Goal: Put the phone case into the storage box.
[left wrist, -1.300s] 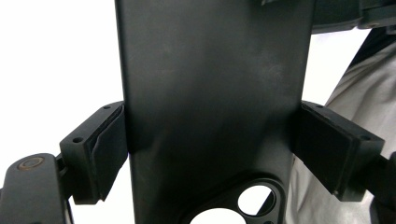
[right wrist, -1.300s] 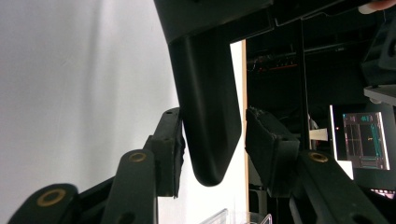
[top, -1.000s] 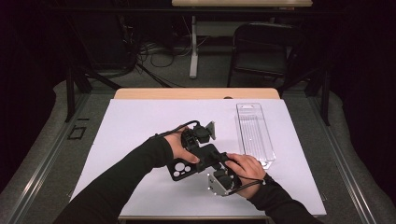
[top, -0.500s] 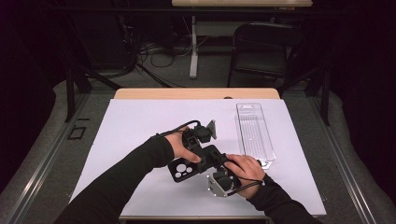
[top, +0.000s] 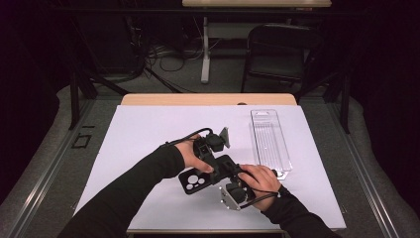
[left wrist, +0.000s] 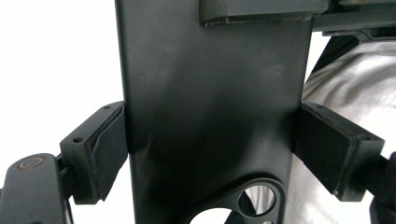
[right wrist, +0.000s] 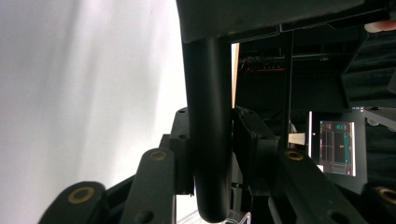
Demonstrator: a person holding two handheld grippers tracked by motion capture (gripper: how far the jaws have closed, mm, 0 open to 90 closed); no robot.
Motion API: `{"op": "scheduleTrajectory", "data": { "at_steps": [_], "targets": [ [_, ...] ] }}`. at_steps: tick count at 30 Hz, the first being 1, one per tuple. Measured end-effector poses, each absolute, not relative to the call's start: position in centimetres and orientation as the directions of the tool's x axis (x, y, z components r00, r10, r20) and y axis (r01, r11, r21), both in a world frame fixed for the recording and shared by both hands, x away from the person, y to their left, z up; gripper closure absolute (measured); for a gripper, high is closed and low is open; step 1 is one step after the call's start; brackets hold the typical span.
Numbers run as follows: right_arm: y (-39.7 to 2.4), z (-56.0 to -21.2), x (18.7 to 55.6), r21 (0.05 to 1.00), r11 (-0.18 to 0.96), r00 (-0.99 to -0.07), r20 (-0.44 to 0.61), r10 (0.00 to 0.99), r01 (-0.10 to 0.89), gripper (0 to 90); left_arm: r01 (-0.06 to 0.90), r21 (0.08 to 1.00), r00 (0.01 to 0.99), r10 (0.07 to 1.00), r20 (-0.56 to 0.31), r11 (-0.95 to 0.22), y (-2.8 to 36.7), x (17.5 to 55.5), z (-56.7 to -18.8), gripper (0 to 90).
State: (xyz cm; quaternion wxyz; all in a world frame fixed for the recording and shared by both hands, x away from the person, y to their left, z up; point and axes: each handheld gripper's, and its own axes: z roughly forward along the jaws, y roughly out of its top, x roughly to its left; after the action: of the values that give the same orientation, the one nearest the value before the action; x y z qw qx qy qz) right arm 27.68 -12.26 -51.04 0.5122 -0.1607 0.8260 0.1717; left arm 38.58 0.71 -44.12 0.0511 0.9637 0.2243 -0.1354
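A black phone case (top: 198, 178) is held up just above the white-covered bench (top: 148, 129), near its front edge, between the two hand-held grippers. It is a flat, matte shell with round camera cutouts at one end, and that end points toward the person's left and down.

The left gripper (top: 210, 161) is clamped across the width of the case. In the left gripper view its two padded jaws press on the long edges of the case (left wrist: 210, 107), one on each side, with the camera cutouts showing at the bottom of the picture. The left hand (top: 190, 151) wraps the gripper body, and its cable loops up over the wrist.

The right gripper (top: 230, 173) meets the other end of the case from the person's right. In the right gripper view the case (right wrist: 210, 140) appears edge-on as a dark upright bar between the jaws; the jaws have just been closing and now sit tight on both of its faces, so this gripper is grasping the case too. The right hand (top: 260, 178) holds the gripper low, with its grey plate (top: 229, 198) turned toward the person.

A clear plastic package tray (top: 270, 141) lies flat on the bench on the right side, close to the right hand and apart from the case.
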Motion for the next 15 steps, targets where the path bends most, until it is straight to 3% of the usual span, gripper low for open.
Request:
{"op": "scheduleTrajectory", "data": {
  "at_steps": [15],
  "targets": [
    [-12.16, -51.17, 27.64, 0.092, 0.891, -0.402, -0.91, -0.107, -0.444, 77.2, 0.444, 0.034, 0.861, 0.415, -0.294, -0.895, 0.77, 38.58, -44.32, 14.3]
  ]
}}
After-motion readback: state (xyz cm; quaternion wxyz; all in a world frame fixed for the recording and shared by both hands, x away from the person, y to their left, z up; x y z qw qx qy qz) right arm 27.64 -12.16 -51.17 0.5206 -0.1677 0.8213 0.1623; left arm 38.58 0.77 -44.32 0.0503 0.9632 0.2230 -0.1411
